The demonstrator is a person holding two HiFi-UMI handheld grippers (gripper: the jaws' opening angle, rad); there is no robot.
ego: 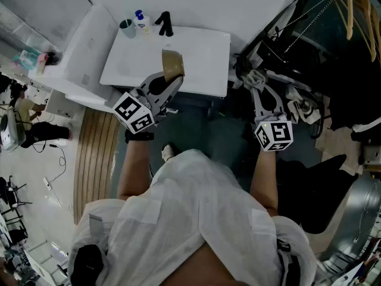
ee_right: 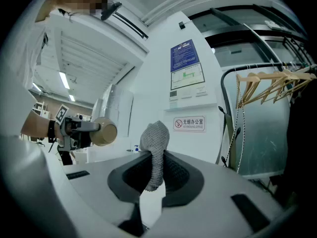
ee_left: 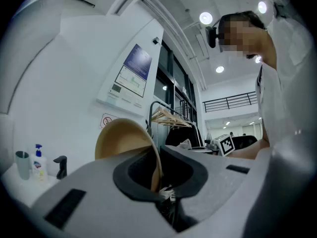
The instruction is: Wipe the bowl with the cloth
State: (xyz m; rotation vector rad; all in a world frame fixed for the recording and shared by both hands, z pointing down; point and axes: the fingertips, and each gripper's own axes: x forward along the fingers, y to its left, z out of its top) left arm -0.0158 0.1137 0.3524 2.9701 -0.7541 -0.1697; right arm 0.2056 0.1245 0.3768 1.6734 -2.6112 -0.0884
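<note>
Head view: left tongs [ego: 171, 80] pinch the rim of the bowl [ego: 173, 62]; right tongs [ego: 256, 82], alongside, clamp the cloth [ee_right: 154, 135], seemingly ready to wipe.

Your left tool [ego: 166, 83] reaches forward, jaws nearly together, pinching the bowl [ego: 172, 63] by its rim. Your right tool [ego: 258, 83] reaches out alongside, well apart, jaws closed on the cloth [ee_right: 154, 143].

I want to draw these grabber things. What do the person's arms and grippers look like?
The left gripper and the right gripper are pale grey plastic, with dark padding lining their two jaws. Each carries a white cube printed with black square markers. The person wears a loose white short-sleeved top and a black band on the left wrist.
</note>
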